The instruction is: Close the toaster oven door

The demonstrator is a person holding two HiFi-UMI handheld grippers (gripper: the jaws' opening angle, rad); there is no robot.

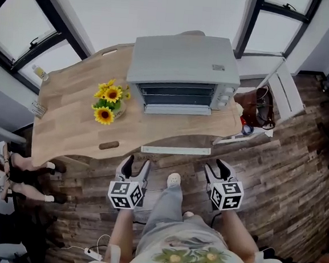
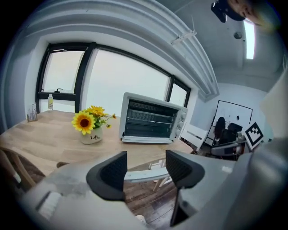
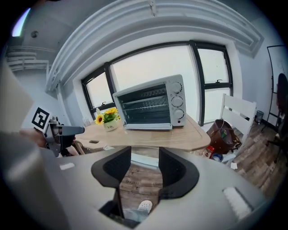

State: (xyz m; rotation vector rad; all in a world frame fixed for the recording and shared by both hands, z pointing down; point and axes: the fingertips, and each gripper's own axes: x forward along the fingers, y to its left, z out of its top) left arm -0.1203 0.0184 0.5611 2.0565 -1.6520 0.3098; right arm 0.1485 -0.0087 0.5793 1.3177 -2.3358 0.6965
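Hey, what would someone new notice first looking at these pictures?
The grey toaster oven stands at the back of the wooden table, its door folded down open. Bright sunflowers sit left of it in the head view. Nearer the person, the left gripper and right gripper hang open and empty, short of the table.

Silver-grey toaster oven (image 1: pixel 184 67) sits upright toward the far side of the wooden table (image 1: pixel 68 114), front facing the person, w/ three knobs (image 1: pixel 227 97) stacked down its right side. Its door (image 1: pixel 176 109) is open: hinged at the bottom, dropped roughly level & sticking out low over the tabletop. Dark cavity w/ wire rack (image 1: pixel 176 92) is exposed.
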